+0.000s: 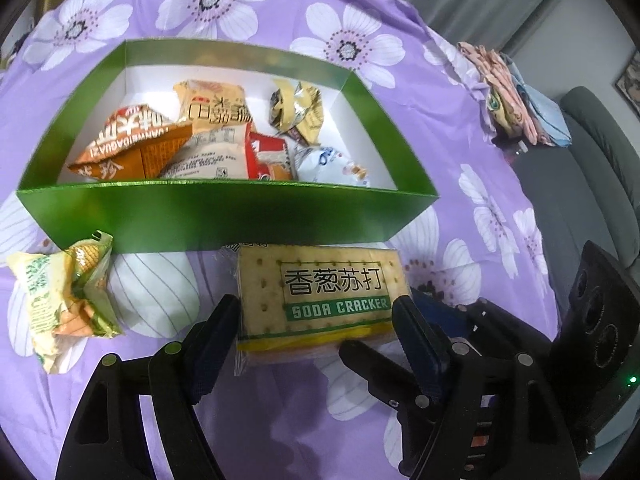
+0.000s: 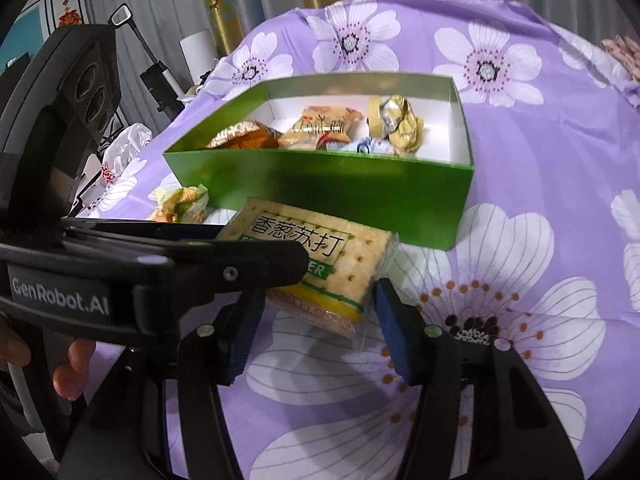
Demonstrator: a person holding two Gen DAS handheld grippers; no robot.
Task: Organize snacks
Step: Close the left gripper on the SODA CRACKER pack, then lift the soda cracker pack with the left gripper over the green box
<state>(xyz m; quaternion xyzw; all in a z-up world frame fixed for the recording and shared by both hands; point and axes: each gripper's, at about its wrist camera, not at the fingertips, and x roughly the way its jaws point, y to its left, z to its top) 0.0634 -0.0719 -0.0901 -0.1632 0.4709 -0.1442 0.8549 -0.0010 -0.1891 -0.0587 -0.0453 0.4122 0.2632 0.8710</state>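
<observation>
Yellow cracker pack (image 1: 320, 296) btwn both grippers

In the right wrist view, the left gripper (image 2: 240, 268) crosses in front of the cracker pack (image 2: 320, 256), hiding its near left part and most of the green label, left of the right gripper's own fingers (image 2: 394, 332). Beyond the fingertips, the green box (image 2: 320, 184) hides the lower parts of the snack packets (image 2: 312, 128) behind its near wall. In the left wrist view, that wall likewise cuts off the packets' lower edges, and their small print is too fine to read. A hand (image 2: 68, 372) shows only as fingertips at the left edge.
</observation>
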